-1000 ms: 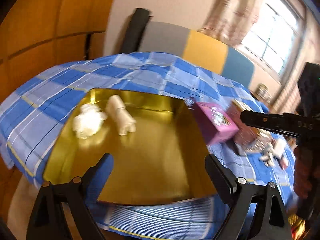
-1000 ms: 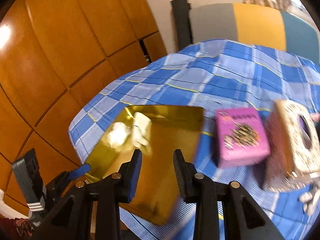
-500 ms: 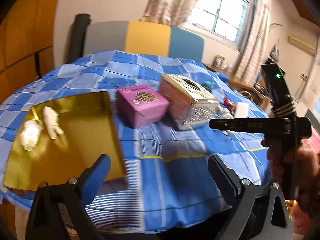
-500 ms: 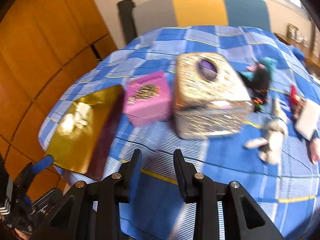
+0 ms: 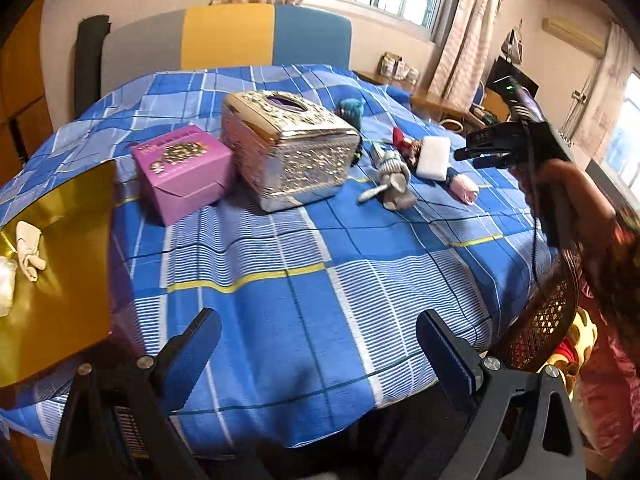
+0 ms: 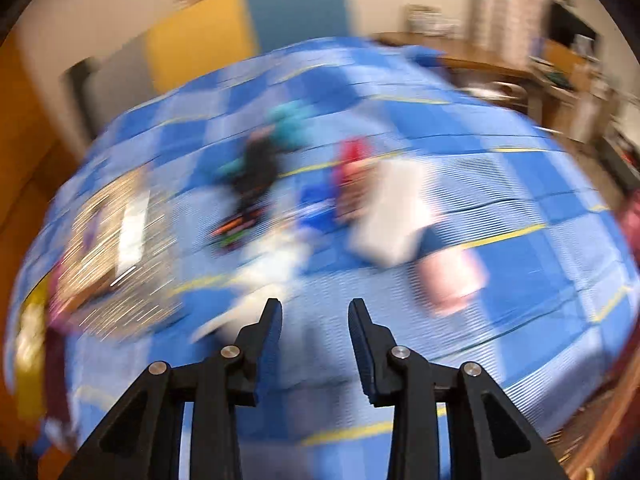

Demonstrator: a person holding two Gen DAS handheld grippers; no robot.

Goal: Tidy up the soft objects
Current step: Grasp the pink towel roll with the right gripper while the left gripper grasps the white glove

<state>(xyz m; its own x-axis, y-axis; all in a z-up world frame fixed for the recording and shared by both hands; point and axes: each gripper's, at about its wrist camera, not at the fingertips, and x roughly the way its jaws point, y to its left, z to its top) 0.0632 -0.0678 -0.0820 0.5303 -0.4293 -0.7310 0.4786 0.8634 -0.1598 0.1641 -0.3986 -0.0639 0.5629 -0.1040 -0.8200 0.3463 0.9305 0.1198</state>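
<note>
"What could go wrong?"

"My right tool (image 6: pixel 314 320) is opening with nothing in it, tilted down near the grey plush toy (image 5: pixel 394 178) on the surface (image 5: pixel 304 248). The view is blurry, so I might grab the white sponge (image 5: pixel 434 158) instead."

"The other?"

"My left tool (image 5: pixel 318 340) is wide, empty, tilted down beside the gold tray (image 5: pixel 68 280)."

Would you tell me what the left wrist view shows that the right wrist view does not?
Only the left wrist view shows the open left gripper, the two pale soft items on the gold tray, and the purple box. Only the right wrist view shows nothing between the opening right gripper jaws. Both show the white block and pink roll.
</note>
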